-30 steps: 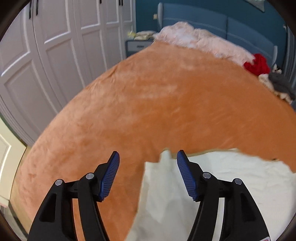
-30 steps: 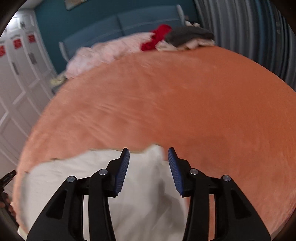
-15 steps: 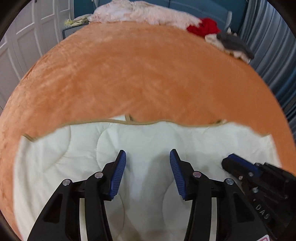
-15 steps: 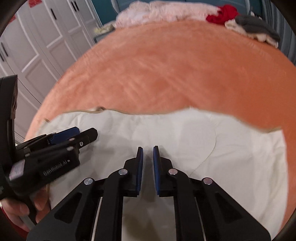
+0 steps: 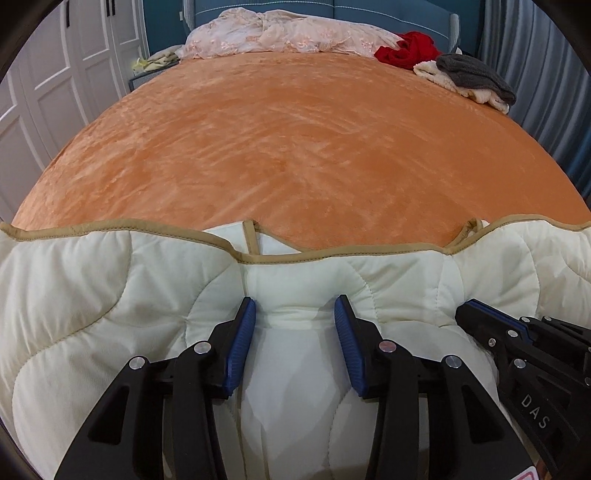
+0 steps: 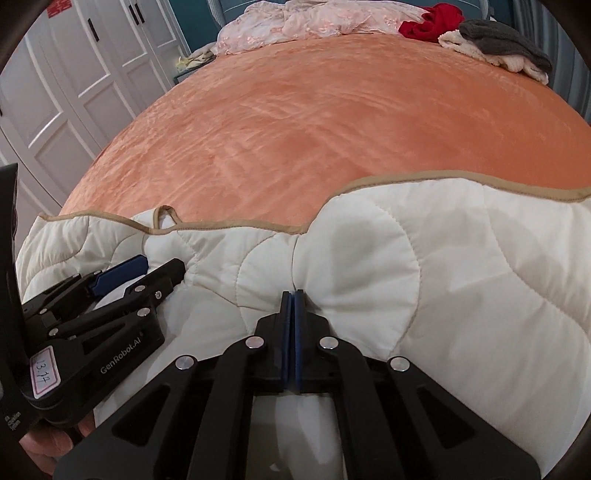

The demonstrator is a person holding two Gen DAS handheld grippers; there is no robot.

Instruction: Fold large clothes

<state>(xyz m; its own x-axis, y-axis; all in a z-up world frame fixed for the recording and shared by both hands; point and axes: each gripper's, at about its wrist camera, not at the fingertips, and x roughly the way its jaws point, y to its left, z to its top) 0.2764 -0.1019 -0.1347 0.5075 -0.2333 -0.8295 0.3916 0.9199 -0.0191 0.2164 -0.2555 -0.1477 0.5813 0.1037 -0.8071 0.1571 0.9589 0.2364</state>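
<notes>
We see the cream quilt (image 5: pixel 110 295) lying at the near edge of the bed (image 5: pixel 295 147). Our right gripper (image 6: pixel 292 295) is clenched on a fold of the quilt; our left gripper (image 5: pixel 294 314) is released, straddling a raised fold.

Orange-covered bed (image 5: pixel 295 140), white wardrobe doors (image 5: pixel 55 85), blue headboard (image 5: pixel 388 14)
</notes>
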